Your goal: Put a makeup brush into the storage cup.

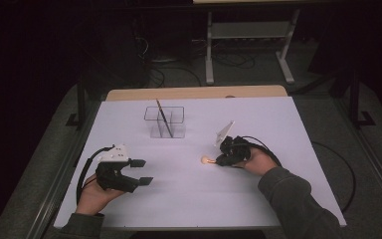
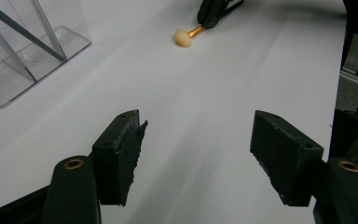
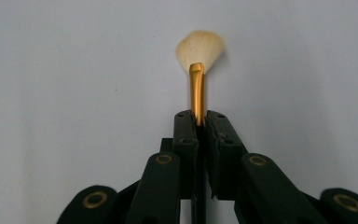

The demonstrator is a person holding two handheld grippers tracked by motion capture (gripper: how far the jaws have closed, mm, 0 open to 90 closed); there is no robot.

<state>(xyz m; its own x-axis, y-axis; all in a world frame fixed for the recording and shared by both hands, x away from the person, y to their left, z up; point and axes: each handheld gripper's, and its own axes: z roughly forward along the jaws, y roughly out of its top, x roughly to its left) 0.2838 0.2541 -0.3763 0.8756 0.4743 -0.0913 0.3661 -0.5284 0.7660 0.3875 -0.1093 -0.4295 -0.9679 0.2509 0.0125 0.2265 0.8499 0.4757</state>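
right now my right tool (image 3: 198, 122) is clamped on the gold handle of a small fan brush (image 3: 197, 70), its jaws pressed together on the metal just below the pale bristles, which fan out ahead of the tool over the white tabletop (image 1: 189, 199). from the high view the brush (image 1: 207, 160) lies low near the middle of the tabletop, right at the tip of my right tool (image 1: 220, 160), with my hand and grey sleeve coming in behind it. my left tool (image 1: 142, 172) sits at the left side, well apart from the brush, with its jaws standing wide apart and nothing between them, just bare tabletop. farther back stands a clear plastic organizer (image 1: 165, 122) with a thin dark stick leaning upright in it. in the left gripper view, the organizer (image 2: 23, 51) is at upper left and the brush head (image 2: 183, 38) is beyond my open jaws.
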